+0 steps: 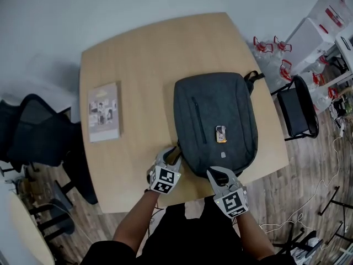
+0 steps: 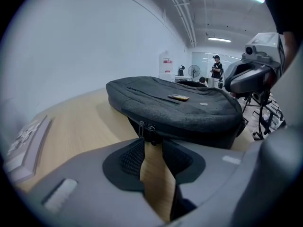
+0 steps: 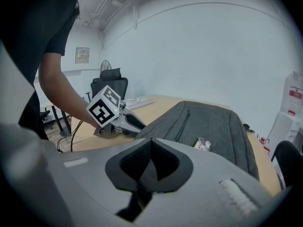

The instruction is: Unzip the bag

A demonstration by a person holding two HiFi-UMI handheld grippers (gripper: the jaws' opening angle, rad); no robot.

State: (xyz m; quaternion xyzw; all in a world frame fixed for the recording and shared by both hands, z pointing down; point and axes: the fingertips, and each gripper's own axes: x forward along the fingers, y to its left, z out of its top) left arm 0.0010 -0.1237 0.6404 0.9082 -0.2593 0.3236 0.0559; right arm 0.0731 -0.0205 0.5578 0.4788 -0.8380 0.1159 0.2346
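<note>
In the head view the bag lies flat on the tabletop, with a book to its left, the left gripper at its near left corner and the right gripper at its near edge. In the left gripper view the jaws stand apart over bare tabletop, with the bag's zipper pulls just beyond their tips. In the right gripper view the jaws are closed together, just short of the bag.
</note>
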